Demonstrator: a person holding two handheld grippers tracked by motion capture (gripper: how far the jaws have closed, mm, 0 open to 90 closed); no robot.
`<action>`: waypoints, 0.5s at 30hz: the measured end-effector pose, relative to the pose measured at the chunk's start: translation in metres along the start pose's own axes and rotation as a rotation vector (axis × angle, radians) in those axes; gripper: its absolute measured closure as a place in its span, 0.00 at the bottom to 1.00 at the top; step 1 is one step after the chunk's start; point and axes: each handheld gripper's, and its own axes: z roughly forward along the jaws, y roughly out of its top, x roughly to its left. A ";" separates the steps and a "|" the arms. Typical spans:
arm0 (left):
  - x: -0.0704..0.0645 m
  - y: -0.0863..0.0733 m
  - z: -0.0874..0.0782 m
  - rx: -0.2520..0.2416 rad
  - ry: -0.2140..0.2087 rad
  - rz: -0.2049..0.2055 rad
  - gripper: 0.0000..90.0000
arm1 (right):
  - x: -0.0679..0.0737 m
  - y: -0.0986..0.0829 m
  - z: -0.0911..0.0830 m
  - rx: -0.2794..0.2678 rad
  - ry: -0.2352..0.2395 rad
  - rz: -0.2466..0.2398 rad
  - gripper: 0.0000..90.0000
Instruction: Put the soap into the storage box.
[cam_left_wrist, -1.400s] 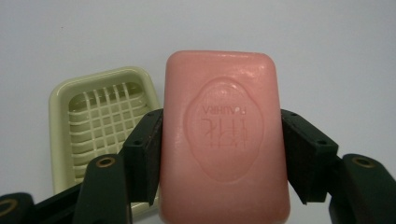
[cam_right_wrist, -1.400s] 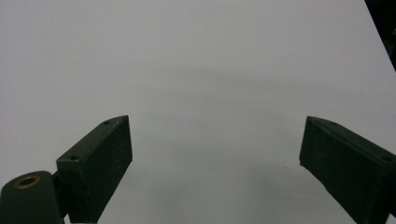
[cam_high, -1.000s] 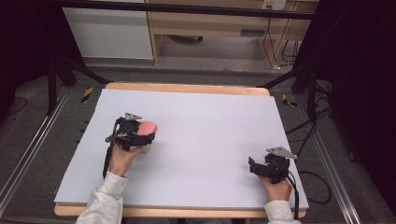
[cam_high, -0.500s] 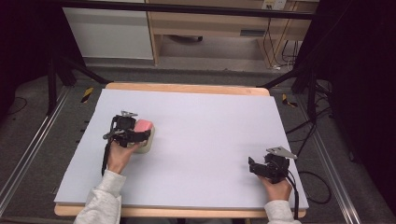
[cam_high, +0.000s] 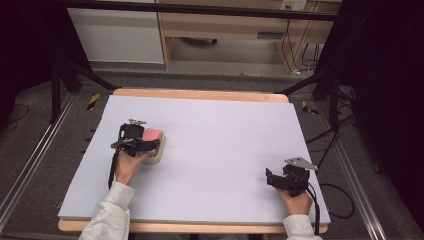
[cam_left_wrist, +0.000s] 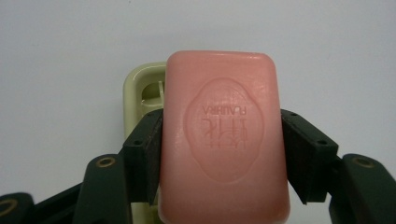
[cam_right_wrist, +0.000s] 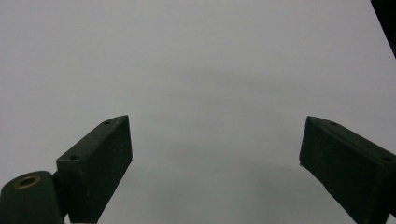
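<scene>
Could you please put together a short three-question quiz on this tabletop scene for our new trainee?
1. True or false: the left hand-held gripper is shut on the pink soap bar.
2. What lies directly beneath the soap bar? A) a cream soap dish B) a blue towel C) a steel bowl
3. Fill in: the right hand-held gripper has its jaws ____ above the bare white table.

Key: 1. True; its jaws press both long sides of the bar. 2. A; the cream soap dish peeks out behind and left of the bar. 3. Open, with nothing between them.
</scene>
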 end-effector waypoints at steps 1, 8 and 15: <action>0.000 0.000 0.001 0.002 0.001 0.001 0.41 | 0.000 0.000 0.000 0.000 0.000 0.000 0.11; 0.002 -0.003 0.008 0.019 0.012 -0.004 0.41 | 0.001 0.000 0.000 0.004 -0.001 0.000 0.11; 0.003 -0.004 0.011 0.030 0.018 -0.006 0.41 | 0.001 0.000 0.000 0.004 -0.001 0.001 0.11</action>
